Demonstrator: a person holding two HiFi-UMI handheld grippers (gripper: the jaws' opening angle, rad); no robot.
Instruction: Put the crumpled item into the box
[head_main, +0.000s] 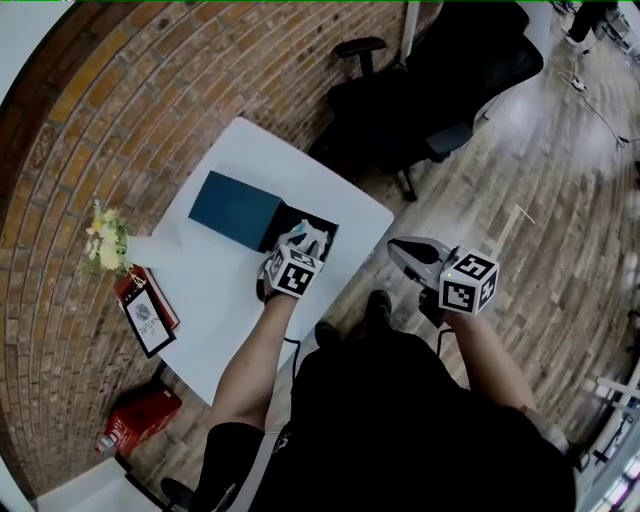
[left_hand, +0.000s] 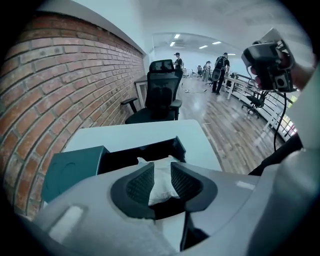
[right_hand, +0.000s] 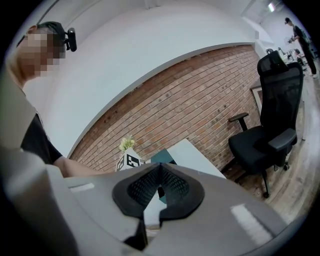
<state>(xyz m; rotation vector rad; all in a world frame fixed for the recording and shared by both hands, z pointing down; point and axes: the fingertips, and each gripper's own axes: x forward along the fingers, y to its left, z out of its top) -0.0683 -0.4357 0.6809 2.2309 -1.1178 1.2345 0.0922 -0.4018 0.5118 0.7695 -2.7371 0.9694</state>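
A white crumpled item (head_main: 303, 238) lies in the open black box (head_main: 322, 224) on the white table (head_main: 215, 300). The box's teal lid (head_main: 235, 210) rests beside it on the left. My left gripper (head_main: 297, 246) hovers just over the box. In the left gripper view the crumpled item (left_hand: 161, 181) shows through the gap of the left gripper (left_hand: 161, 172), lying beyond the pads inside the box (left_hand: 150, 150), so the jaws stand partly open. My right gripper (head_main: 402, 252) hangs off the table's right side over the floor. Its pads (right_hand: 160, 169) meet with nothing between them.
A black office chair (head_main: 430, 90) stands beyond the table's far corner. Yellow flowers (head_main: 105, 240) and a framed card (head_main: 148, 315) sit at the table's left edge by the brick wall. A red object (head_main: 140, 415) lies on the floor. Several people stand far off (left_hand: 220, 70).
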